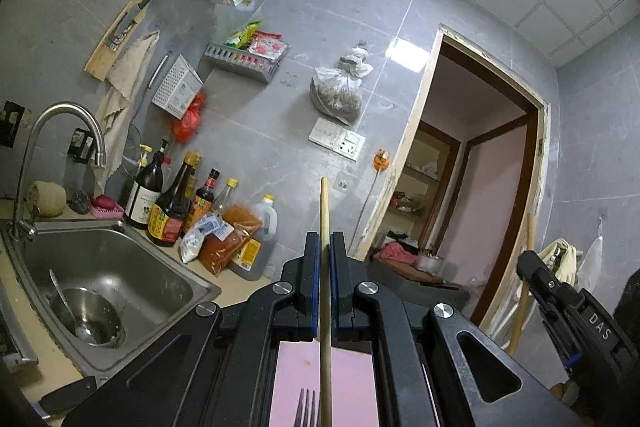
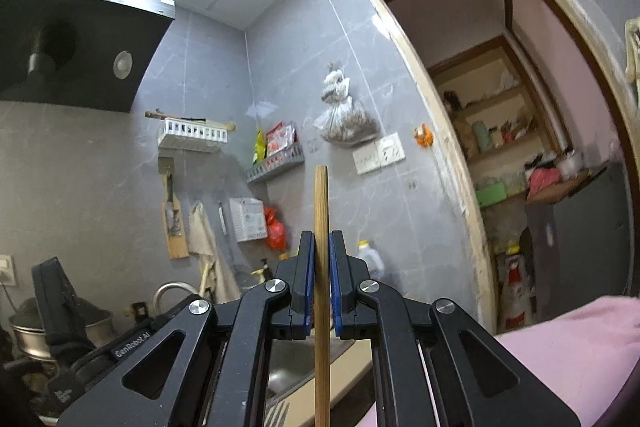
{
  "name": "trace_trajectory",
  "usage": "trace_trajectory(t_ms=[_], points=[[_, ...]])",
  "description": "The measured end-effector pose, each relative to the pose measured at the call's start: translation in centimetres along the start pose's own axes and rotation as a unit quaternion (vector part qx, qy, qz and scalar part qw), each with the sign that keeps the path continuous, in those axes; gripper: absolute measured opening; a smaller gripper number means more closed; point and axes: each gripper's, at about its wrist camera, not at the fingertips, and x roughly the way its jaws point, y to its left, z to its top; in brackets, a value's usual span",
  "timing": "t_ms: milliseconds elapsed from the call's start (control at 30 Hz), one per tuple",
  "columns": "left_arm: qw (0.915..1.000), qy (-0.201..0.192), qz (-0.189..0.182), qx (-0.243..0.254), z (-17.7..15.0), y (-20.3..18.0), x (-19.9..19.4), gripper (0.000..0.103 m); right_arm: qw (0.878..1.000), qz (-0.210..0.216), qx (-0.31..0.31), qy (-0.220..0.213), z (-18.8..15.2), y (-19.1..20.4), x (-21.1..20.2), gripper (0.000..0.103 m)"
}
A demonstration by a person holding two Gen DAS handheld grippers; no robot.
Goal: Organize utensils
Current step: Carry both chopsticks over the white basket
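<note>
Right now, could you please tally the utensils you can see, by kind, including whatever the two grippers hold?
Chopsticks: 2, one clamped in the left gripper, the pale chopstick, one in the right gripper, the brown chopstick.
Ladles: 1, the ladle in the steel bowl in the sink.
Forks: 1, the fork.
Total: 4.

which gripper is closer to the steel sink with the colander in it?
Left. The left gripper, shut on a pale wooden chopstick, is beside the steel sink. The right gripper, holding a darker bamboo chopstick, is farther toward the doorway.
</note>
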Motion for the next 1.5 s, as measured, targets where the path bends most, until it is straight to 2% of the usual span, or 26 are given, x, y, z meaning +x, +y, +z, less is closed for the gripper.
trace_trajectory(t_ms=[100,367,733,1000,1200,1400,1500], points=[[1.0,-0.006,0.008,-0.001,-0.3,0.4,0.2,0.003,1.0,-0.011,-0.019,-0.009,-0.5,0.5,0.1,0.005],[0.9994,-0.023,0.028,-0.002,-2.0,0.9,-0.1,0.003,0.999,-0.023,-0.028,0.004,-2.2,0.2,0.8,0.005],[0.9952,-0.031,0.054,0.076,-5.6,-1.6,-1.4,0.003,0.998,-0.038,-0.055,0.019,-4.5,0.4,-0.1,0.005],[0.9933,-0.002,0.043,0.107,-7.8,-2.3,-2.6,0.003,0.996,-0.035,-0.058,0.051,-5.6,0.5,-0.7,0.006],[0.9945,0.043,0.032,0.09,-8.7,-1.7,-2.8,0.003,0.995,-0.032,-0.052,0.08,-6.4,0.3,-1.1,0.006],[0.9941,0.068,0.023,0.081,-9.1,-1.7,-3.4,0.003,0.994,-0.031,-0.049,0.094,-6.6,0.0,-1.6,0.009],[0.9938,0.077,0.019,0.078,-9.0,-1.9,-3.6,0.004,0.994,-0.029,-0.048,0.097,-6.5,-0.2,-1.9,0.014]])
